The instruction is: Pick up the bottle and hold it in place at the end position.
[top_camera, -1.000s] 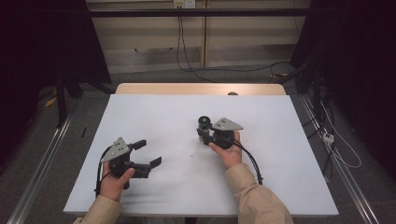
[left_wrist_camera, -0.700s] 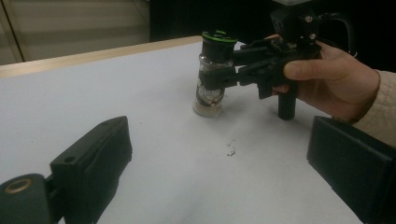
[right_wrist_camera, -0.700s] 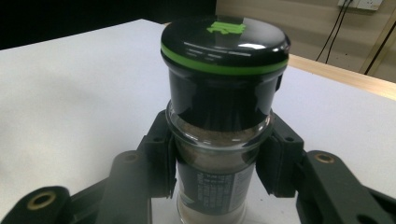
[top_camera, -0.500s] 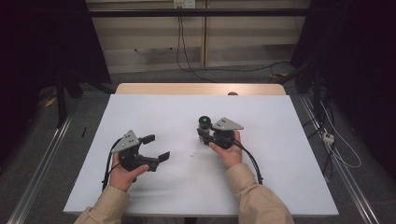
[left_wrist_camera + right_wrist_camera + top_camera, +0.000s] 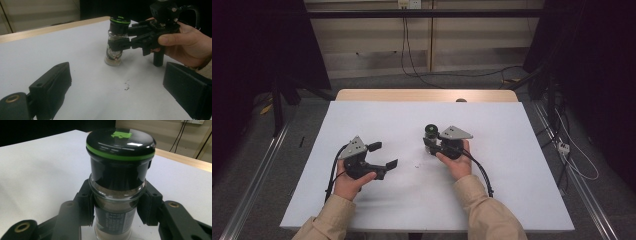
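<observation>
White paper covers the table (image 5: pixel 512 190), with a wooden edge at the far side and dark curtains around it. Near the middle of the table stands a glass spice jar (image 5: pixel 430 136) with a black lid and a green ring. It is upright on the paper. The right gripper (image 5: pixel 430 145) is clamped on the jar, one pad on each side of the glass, just under the lid. The left gripper (image 5: pixel 384 155) is well apart from the jar, on its left, with jaws wide apart and nothing between them. Tiny crumbs (image 5: pixel 127 86) lie on the paper near the jar.
</observation>
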